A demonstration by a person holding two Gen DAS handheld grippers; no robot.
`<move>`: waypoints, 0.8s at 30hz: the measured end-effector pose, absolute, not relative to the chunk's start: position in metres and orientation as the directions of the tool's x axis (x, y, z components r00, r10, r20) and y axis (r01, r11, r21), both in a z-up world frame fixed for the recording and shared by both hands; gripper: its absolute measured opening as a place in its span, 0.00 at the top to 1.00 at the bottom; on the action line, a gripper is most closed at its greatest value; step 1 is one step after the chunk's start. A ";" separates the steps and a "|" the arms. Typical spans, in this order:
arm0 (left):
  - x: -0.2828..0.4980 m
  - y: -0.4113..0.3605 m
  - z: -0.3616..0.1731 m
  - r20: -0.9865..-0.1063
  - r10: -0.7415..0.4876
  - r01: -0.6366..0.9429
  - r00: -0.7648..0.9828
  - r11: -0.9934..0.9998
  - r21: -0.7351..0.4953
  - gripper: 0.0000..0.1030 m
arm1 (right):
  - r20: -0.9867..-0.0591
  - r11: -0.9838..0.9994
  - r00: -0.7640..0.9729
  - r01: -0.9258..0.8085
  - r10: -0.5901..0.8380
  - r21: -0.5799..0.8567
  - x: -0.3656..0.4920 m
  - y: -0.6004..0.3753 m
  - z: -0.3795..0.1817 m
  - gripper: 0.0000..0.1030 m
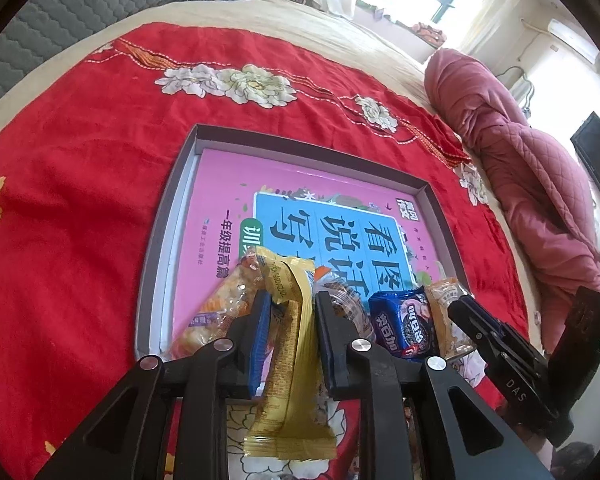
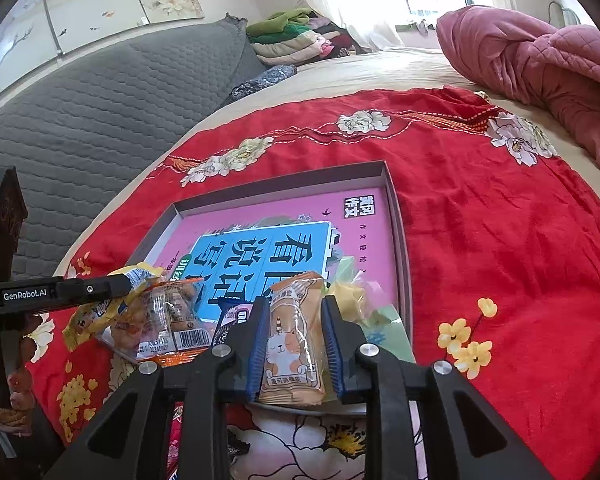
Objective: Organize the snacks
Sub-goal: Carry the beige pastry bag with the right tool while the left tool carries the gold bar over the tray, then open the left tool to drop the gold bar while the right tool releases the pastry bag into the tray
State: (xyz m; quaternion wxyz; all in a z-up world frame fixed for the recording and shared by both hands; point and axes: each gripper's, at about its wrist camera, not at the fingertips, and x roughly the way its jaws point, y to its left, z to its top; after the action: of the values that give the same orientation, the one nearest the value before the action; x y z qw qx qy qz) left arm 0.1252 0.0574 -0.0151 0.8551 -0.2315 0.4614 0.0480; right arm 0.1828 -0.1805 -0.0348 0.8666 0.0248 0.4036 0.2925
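Note:
A shallow grey tray (image 1: 300, 145) (image 2: 284, 179) lies on the red bedspread with a pink book (image 1: 228, 176) (image 2: 374, 236) flat inside it. At its near edge my left gripper (image 1: 292, 297) is shut on a gold snack packet (image 1: 296, 368), whose lower end hangs toward the camera. The right wrist view has that gripper (image 2: 121, 283) at the left, holding the yellow wrapper. My right gripper (image 2: 295, 303) is shut on an orange packet with a cat drawing (image 2: 294, 344); it also shows at the right as a black gripper (image 1: 466, 309) on the packet (image 1: 442, 300).
Near the tray's front lie a clear orange-printed packet (image 1: 220, 312) (image 2: 172, 328), a blue biscuit packet (image 1: 404, 324) (image 2: 236, 316) and pale green wrappers (image 2: 364, 300). A pink quilt (image 1: 512, 148) (image 2: 540, 60) is bunched at the right. A grey quilted headboard (image 2: 100, 120) and folded clothes (image 2: 292, 36) stand behind.

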 end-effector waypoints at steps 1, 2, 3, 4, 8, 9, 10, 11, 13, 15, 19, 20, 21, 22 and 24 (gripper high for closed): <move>0.125 0.058 -0.015 -0.811 -0.133 -0.296 0.569 0.887 -0.353 0.73 | -0.684 0.829 0.505 -0.485 0.526 0.280 0.183 -0.181 -0.034 0.71; 0.125 0.057 -0.015 -0.810 -0.137 -0.295 0.570 0.886 -0.358 0.72 | -0.683 0.829 0.507 -0.484 0.525 0.279 0.183 -0.181 -0.034 0.70; 0.125 0.058 -0.015 -0.810 -0.139 -0.294 0.570 0.885 -0.360 0.70 | -0.683 0.829 0.507 -0.484 0.526 0.279 0.183 -0.181 -0.034 0.70; 0.124 0.057 -0.015 -0.809 -0.141 -0.293 0.570 0.886 -0.361 0.69 | -0.683 0.830 0.507 -0.483 0.526 0.280 0.183 -0.182 -0.034 0.70; 0.124 0.056 -0.014 -0.811 -0.134 -0.293 0.569 0.889 -0.353 0.67 | -0.682 0.830 0.509 -0.481 0.525 0.280 0.183 -0.182 -0.034 0.69; 0.124 0.057 -0.013 -0.811 -0.135 -0.293 0.569 0.889 -0.353 0.67 | -0.681 0.830 0.509 -0.481 0.527 0.282 0.183 -0.182 -0.034 0.68; 0.124 0.057 -0.013 -0.811 -0.135 -0.293 0.569 0.888 -0.354 0.66 | -0.680 0.829 0.509 -0.481 0.528 0.284 0.183 -0.182 -0.034 0.67; 0.123 0.057 -0.013 -0.811 -0.135 -0.293 0.569 0.888 -0.353 0.65 | -0.681 0.830 0.509 -0.480 0.527 0.284 0.183 -0.182 -0.034 0.67; 0.123 0.056 -0.013 -0.812 -0.132 -0.293 0.568 0.890 -0.350 0.61 | -0.682 0.830 0.507 -0.479 0.527 0.285 0.183 -0.182 -0.034 0.66; 0.123 0.056 -0.012 -0.812 -0.131 -0.294 0.569 0.890 -0.349 0.60 | -0.682 0.831 0.508 -0.480 0.526 0.283 0.183 -0.182 -0.034 0.66; 0.123 0.056 -0.011 -0.811 -0.130 -0.292 0.570 0.891 -0.348 0.60 | -0.684 0.831 0.507 -0.478 0.525 0.284 0.184 -0.183 -0.035 0.66; 0.122 0.056 -0.010 -0.811 -0.132 -0.290 0.571 0.891 -0.349 0.60 | -0.684 0.832 0.507 -0.477 0.525 0.284 0.184 -0.183 -0.035 0.66; 0.122 0.056 -0.009 -0.811 -0.132 -0.290 0.570 0.891 -0.349 0.59 | -0.683 0.832 0.508 -0.476 0.524 0.284 0.184 -0.183 -0.035 0.66; 0.122 0.056 -0.009 -0.811 -0.131 -0.290 0.570 0.891 -0.348 0.57 | -0.682 0.832 0.509 -0.476 0.524 0.285 0.184 -0.183 -0.034 0.66; 0.122 0.057 -0.008 -0.811 -0.126 -0.291 0.572 0.893 -0.344 0.50 | -0.680 0.832 0.511 -0.475 0.526 0.286 0.184 -0.184 -0.034 0.65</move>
State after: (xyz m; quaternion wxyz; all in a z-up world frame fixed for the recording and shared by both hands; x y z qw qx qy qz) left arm 0.1217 0.0567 -0.0076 0.8570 -0.2266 0.4603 0.0480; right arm 0.1837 -0.1837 -0.0337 0.8687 0.0315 0.4017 0.2880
